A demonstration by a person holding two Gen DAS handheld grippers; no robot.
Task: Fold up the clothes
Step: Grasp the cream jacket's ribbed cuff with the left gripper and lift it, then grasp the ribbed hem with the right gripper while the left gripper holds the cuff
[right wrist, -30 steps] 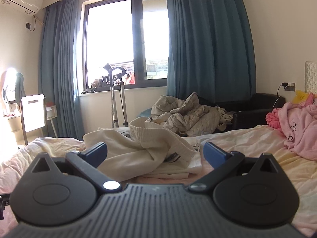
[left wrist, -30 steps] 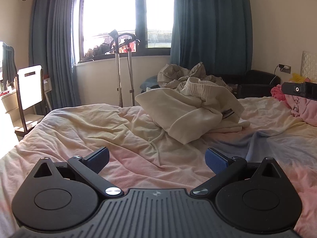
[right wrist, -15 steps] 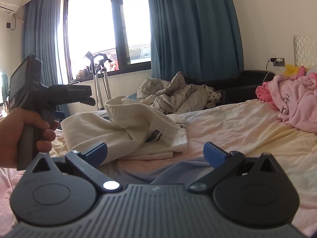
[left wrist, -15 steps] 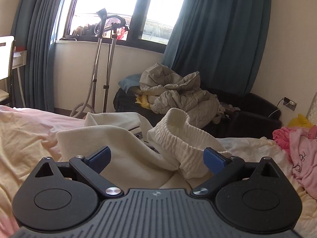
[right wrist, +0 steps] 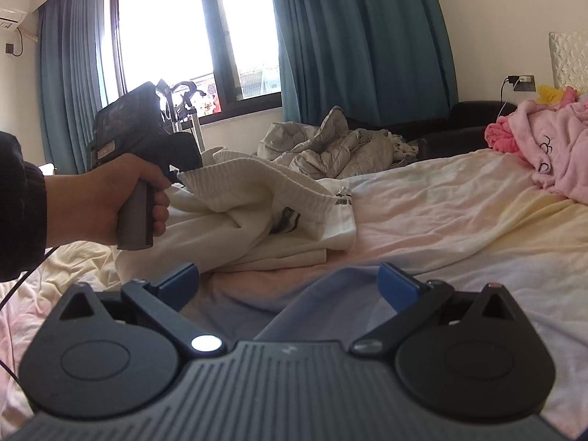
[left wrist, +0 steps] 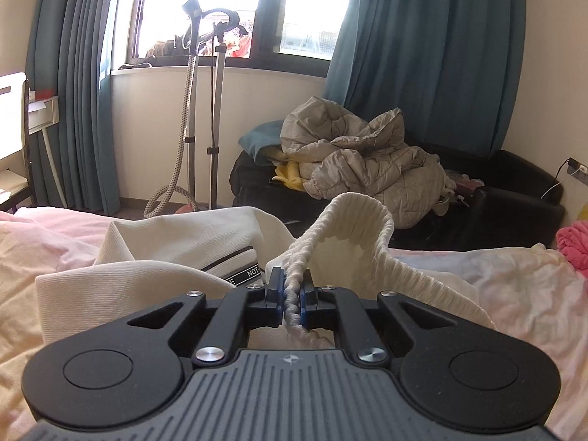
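A crumpled cream garment (left wrist: 176,246) with a ribbed elastic waistband (left wrist: 352,213) lies on the bed. My left gripper (left wrist: 292,294) is shut on that waistband, the ribbed edge pinched between its blue pads. In the right wrist view the same cream garment (right wrist: 264,213) lies left of centre, with a hand (right wrist: 106,202) holding the left gripper's handle at its ribbed edge. My right gripper (right wrist: 288,283) stands open low over the bedsheet, short of the garment, nothing between its fingers.
The bed (right wrist: 441,213) has a rumpled pastel sheet. A pink garment (right wrist: 551,147) is heaped at the right. Beyond the bed stand a black sofa (left wrist: 514,191) with a grey quilt (left wrist: 367,161) and a garment steamer (left wrist: 198,110) by the window.
My left gripper swept across the bed to the cream garment and closed on its ribbed waistband. My right gripper sank lower toward the sheet, still open.
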